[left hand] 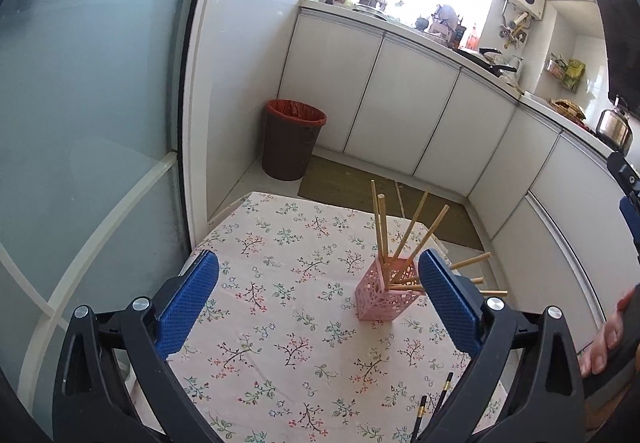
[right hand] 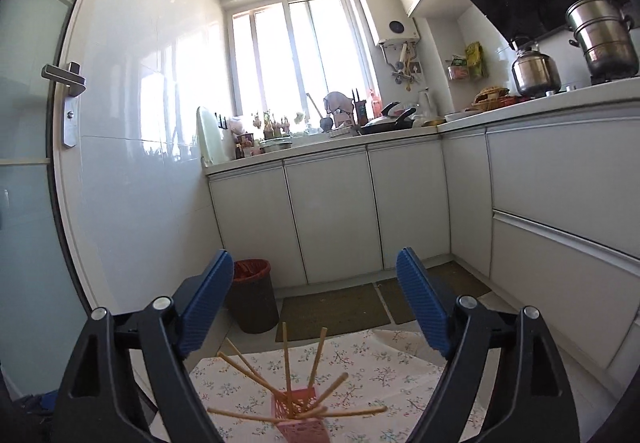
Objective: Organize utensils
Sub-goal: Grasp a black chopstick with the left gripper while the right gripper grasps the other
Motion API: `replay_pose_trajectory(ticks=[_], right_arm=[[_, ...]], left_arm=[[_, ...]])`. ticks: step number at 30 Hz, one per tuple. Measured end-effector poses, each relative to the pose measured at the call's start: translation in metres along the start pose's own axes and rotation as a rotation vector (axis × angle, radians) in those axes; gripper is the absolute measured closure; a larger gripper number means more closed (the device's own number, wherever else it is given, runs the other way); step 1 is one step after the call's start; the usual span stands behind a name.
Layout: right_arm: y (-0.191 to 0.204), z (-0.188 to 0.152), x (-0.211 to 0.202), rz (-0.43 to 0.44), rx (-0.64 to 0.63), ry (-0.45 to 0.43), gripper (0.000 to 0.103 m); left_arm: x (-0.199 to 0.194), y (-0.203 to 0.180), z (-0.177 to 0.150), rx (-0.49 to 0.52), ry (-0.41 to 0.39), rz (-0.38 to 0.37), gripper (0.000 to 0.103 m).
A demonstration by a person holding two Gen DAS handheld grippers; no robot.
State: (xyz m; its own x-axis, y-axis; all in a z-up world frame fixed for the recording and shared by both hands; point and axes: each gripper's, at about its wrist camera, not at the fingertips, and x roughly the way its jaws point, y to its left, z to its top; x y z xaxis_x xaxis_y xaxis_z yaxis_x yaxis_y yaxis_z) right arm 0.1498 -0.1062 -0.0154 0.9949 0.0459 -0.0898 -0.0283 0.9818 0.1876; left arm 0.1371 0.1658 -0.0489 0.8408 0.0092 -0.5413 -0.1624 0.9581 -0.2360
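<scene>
A pink lattice utensil holder (left hand: 379, 293) stands upright on the floral tablecloth (left hand: 280, 283), right of centre. Several wooden chopsticks (left hand: 383, 227) stick out of it, fanned at different angles. Two dark chopsticks (left hand: 434, 409) with gold bands lie on the cloth at the lower right. My left gripper (left hand: 318, 303) is open and empty, above the table, its right pad just right of the holder. My right gripper (right hand: 316, 307) is open and empty, raised above the holder (right hand: 298, 417) and its wooden chopsticks (right hand: 286, 359).
A brown bin with a red liner (left hand: 290, 139) stands on the floor beyond the table. White cabinets (left hand: 400, 103) and a cluttered counter run along the back and right. A glass door (left hand: 80, 123) is on the left. Mats (right hand: 332, 311) lie on the floor.
</scene>
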Motion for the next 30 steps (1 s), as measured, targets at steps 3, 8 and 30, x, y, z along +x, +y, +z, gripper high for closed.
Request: replay_pose_trajectory(ticks=[3, 8, 30], right_arm=[[-0.017, -0.011, -0.014, -0.039, -0.038, 0.048, 0.011], [-0.054, -0.037, -0.021, -0.118, -0.053, 0.176, 0.007], [-0.183, -0.194, 0.027, -0.255, 0.063, 1.014, 0.007]], left_arm=[[0.001, -0.021, -0.007, 0.051, 0.027, -0.005, 0.007], [0.012, -0.057, -0.027, 0.146, 0.09, -0.027, 0.007], [0.138, -0.158, -0.152, 0.329, 0.779, -0.159, 0.007]])
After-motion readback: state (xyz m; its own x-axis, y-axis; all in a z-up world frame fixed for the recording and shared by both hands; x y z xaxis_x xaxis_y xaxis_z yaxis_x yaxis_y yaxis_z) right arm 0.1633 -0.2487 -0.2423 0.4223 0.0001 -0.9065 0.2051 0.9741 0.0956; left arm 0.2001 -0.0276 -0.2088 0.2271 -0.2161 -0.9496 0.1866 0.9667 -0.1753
